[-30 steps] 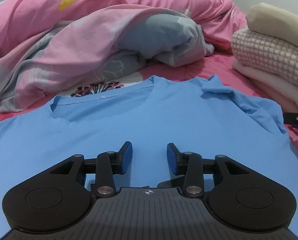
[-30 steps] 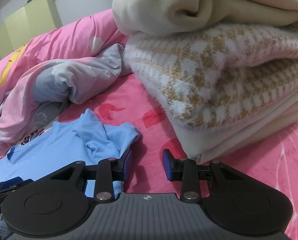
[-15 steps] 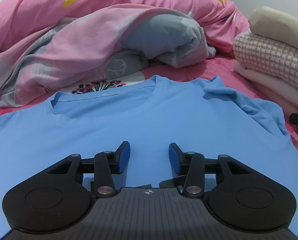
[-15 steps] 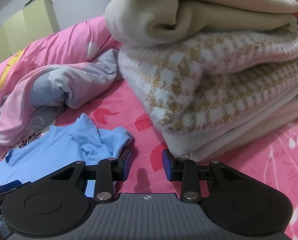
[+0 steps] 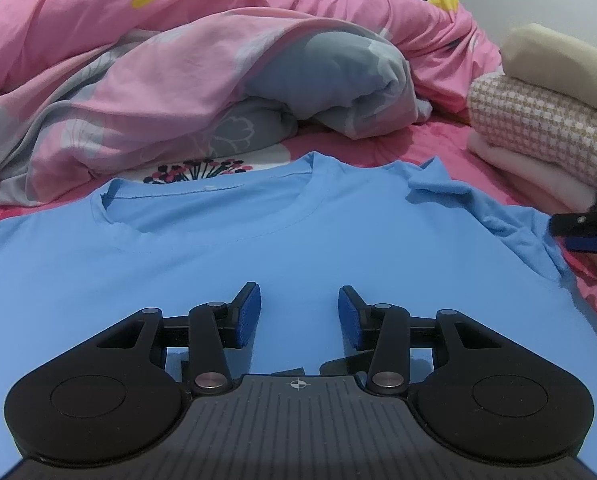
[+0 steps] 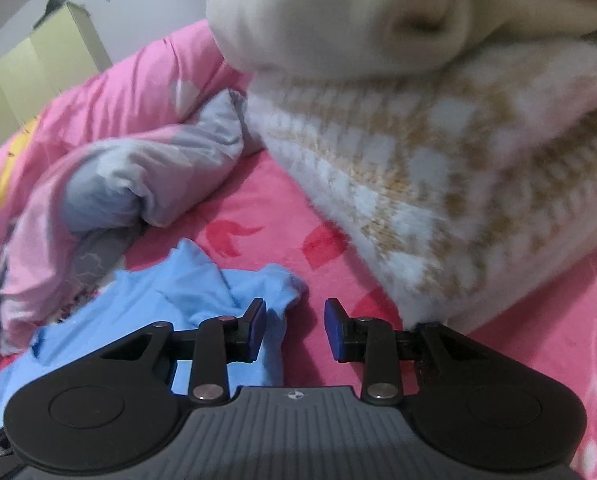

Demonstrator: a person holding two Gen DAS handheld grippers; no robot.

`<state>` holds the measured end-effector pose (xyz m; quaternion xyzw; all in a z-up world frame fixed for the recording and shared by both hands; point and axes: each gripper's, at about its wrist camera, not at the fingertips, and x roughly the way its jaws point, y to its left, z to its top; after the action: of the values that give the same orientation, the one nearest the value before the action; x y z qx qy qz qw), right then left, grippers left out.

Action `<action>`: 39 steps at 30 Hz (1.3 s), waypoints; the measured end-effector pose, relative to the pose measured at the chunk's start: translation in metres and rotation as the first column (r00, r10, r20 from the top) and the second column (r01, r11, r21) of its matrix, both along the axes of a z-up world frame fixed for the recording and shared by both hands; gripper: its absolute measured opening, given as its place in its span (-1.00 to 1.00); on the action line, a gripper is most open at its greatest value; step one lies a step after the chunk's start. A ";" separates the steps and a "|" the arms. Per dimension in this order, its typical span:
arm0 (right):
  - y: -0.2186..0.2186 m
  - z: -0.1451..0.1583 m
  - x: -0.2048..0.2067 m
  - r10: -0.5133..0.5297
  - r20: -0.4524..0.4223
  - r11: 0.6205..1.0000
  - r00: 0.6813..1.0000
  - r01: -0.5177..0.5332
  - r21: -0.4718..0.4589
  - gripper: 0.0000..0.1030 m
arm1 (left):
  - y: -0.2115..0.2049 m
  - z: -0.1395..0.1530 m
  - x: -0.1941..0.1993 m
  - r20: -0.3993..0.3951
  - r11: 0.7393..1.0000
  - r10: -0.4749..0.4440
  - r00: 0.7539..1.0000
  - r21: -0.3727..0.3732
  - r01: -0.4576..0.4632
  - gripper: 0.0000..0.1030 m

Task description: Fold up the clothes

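Since the earlier frames, the stack of folded knitwear point(image 6: 438, 184) is seen larger and blurred in the right wrist view, filling most of the upper right, while the left wrist view is almost unchanged, with only a little more of the right gripper point(image 5: 590, 232) showing at its right edge.

The blue T-shirt point(image 5: 258, 248) is spread flat, front up, on the pink bedsheet point(image 5: 426, 148), its neckline turned away from the left camera and towards the rumpled pink and grey duvet point(image 5: 178, 92). Its sleeve on the right-hand side is crumpled and bunched point(image 6: 234, 284) rather than laid out flat.

The left gripper point(image 5: 298, 316) is held low over the chest of the shirt with its jaws partly open. Nothing is gripped between the blue pads point(image 5: 248, 316), and only flat fabric is seen in the gap.

The right gripper point(image 6: 294, 328) is held at the crumpled sleeve, with its jaws also partly open. One pad point(image 6: 257, 328) lies over the sleeve's edge and the other is over bare sheet, close to the foot of the knitwear stack. No cloth is seen pinched.

No containers are seen. The only stacked items are the cream garment point(image 5: 558, 60) on top, the checked knit point(image 5: 538, 128) beneath it, and pale folded layers below, resting on the sheet beside the shirt.

A pale yellow wardrobe point(image 6: 38, 64) is seen against the far wall.
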<state>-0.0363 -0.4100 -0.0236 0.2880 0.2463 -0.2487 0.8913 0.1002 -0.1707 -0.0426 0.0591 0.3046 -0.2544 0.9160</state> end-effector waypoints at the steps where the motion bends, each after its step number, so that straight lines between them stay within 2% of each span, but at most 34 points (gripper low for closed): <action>1: 0.003 0.003 -0.003 0.001 0.013 1.000 1.000 -0.001 0.003 -0.34 | 0.000 0.000 0.000 0.001 1.000 0.000 1.000 0.000 0.000 -0.16; 4: 0.008 0.005 0.007 0.022 0.021 1.000 1.000 -0.022 0.014 -0.36 | 0.000 0.000 0.000 0.002 1.000 0.001 1.000 0.000 -0.001 -0.16; 8: 0.005 -0.006 0.028 -0.004 -0.007 0.999 1.000 0.004 0.035 -0.40 | 0.001 0.000 0.000 0.001 1.000 0.001 1.000 -0.005 -0.001 -0.16; 9: 0.003 -0.010 0.031 -0.013 -0.009 0.999 1.000 0.013 0.042 -0.48 | 0.001 0.000 0.000 0.000 1.000 0.001 1.000 -0.007 -0.001 -0.16; 10: 0.000 -0.013 0.031 -0.021 -0.008 0.999 1.000 0.021 0.044 -0.78 | 0.001 0.000 0.000 0.000 1.000 0.001 1.000 -0.009 -0.001 -0.16; 11: -0.003 -0.016 0.031 -0.029 -0.006 0.998 1.000 0.030 0.047 -0.94 | 0.001 0.000 0.001 -0.001 1.000 0.001 1.000 -0.011 -0.001 -0.16; 12: -0.006 -0.018 0.030 -0.039 -0.002 0.998 0.999 0.039 0.049 -0.96 | 0.002 0.000 0.001 -0.002 1.000 0.001 1.000 -0.014 -0.001 -0.16; 17: -0.007 -0.010 0.007 -0.123 0.057 0.992 0.991 0.123 0.007 -0.97 | 0.003 0.000 0.001 -0.005 1.000 0.003 1.000 -0.021 -0.003 -0.16; 21: -0.001 -0.008 0.000 -0.148 0.062 0.988 0.987 0.150 -0.027 -0.97 | 0.003 -0.001 0.001 -0.006 1.000 0.003 1.000 -0.024 -0.003 -0.16; 25: -0.006 -0.012 -0.005 -0.175 0.057 0.984 0.983 0.176 -0.002 -0.97 | 0.004 -0.001 0.001 -0.006 1.000 0.003 1.000 -0.025 -0.003 -0.16; 39: -0.007 -0.019 -0.002 -0.141 0.028 0.990 0.990 0.142 -0.028 -0.97 | 0.003 -0.001 0.001 0.001 1.000 0.004 1.000 -0.015 -0.004 -0.16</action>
<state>-0.0379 -0.4166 -0.0430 0.2944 0.2100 -0.3112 0.8788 0.1008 -0.1678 -0.0436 0.0517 0.3022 -0.2548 0.9171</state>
